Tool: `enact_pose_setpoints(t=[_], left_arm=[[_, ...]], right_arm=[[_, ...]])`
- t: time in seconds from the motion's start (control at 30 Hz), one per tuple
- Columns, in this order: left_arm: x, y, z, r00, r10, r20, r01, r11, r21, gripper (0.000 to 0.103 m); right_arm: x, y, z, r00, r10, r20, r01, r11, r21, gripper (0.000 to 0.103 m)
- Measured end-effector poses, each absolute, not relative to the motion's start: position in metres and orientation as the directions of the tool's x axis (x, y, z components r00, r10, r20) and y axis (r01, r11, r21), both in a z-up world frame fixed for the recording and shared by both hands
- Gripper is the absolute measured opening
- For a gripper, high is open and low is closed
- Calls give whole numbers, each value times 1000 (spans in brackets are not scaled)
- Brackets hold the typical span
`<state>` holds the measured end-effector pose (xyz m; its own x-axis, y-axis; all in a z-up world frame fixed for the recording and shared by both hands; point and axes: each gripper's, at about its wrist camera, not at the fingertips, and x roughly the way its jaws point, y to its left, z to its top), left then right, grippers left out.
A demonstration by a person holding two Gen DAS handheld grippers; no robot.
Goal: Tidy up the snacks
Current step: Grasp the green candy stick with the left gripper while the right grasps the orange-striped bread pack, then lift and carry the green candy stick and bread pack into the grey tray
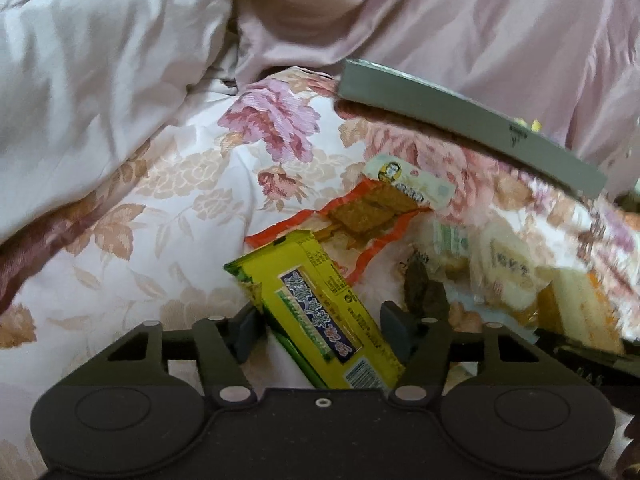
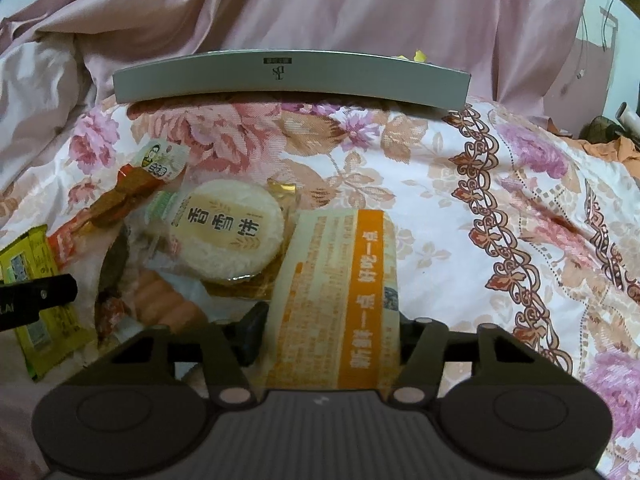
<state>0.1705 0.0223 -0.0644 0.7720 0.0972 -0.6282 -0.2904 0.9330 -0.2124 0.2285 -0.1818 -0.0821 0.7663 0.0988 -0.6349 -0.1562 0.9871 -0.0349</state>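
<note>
Gripping is what both tools appear to be doing; the left gripper [image 1: 324,330], jaws about half apart, is holding one yellow snack packet [image 1: 320,312] between its fingers [image 1: 248,332], though pad contact is not fully clear; the packet's long axis is running diagonally, its top end pointing up and left. The right gripper [image 2: 326,334], likewise half apart, is bracketing one cream-and-orange packet [image 2: 340,300], long axis pointing straight away from the tool. Beyond them, a pile is lying on the floral bedspread [image 2: 460,208]: one round rice cracker packet [image 2: 228,236] just left of the orange one, one red-edged packet [image 1: 360,216], one small pale packet [image 1: 408,180]; others are too blurred to count. One grey box [image 2: 292,76] is sitting well beyond the pile, its long side lying crosswise, against pink bedding [image 2: 320,8].
</note>
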Motion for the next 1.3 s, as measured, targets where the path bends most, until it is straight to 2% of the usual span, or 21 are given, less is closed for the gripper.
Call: enact_pose_setpoints(t=[0.07, 0.3, 0.4, 0.5, 0.6, 0.8, 0.9, 0.97, 1.07, 1.23, 1.3], left_arm=[[168, 25, -63, 778, 92, -621, -299, 924, -237, 57], [160, 23, -58, 801, 85, -593, -297, 916, -270, 44], [156, 18, -54, 822, 62, -567, -271, 917, -292, 43], [153, 13, -50, 853, -5, -522, -201, 919, -338, 39], [157, -1, -46, 864, -59, -500, -128, 934, -332, 39], [174, -10, -52, 817, -2, -577, -200, 937, -287, 42], [181, -1, -61, 765, 28, -644, -278, 916, -291, 41], [180, 7, -64, 765, 20, -644, -302, 894, -330, 41], [180, 5, -63, 764, 26, -645, -302, 898, -321, 41], [175, 7, -63, 756, 20, -655, -314, 888, -336, 24], [172, 6, -62, 757, 17, -653, -319, 882, -347, 23]], right_arm=[[228, -182, -82, 768, 104, -632, -161, 986, -34, 55], [226, -186, -79, 757, 140, -639, -162, 986, 24, 54], [224, -188, -78, 747, 163, -644, -163, 985, 61, 54], [223, -189, -77, 743, 174, -646, -166, 983, 73, 54], [222, -189, -76, 739, 185, -648, -167, 982, 91, 54], [220, -189, -76, 730, 203, -652, -173, 979, 111, 54], [222, -189, -77, 728, 202, -655, -173, 979, 109, 55], [224, -188, -79, 722, 200, -663, -175, 979, 105, 56], [226, -187, -83, 708, 205, -676, -177, 978, 112, 59], [226, -187, -84, 706, 212, -676, -186, 976, 112, 60], [227, -189, -84, 704, 217, -676, -182, 975, 124, 58]])
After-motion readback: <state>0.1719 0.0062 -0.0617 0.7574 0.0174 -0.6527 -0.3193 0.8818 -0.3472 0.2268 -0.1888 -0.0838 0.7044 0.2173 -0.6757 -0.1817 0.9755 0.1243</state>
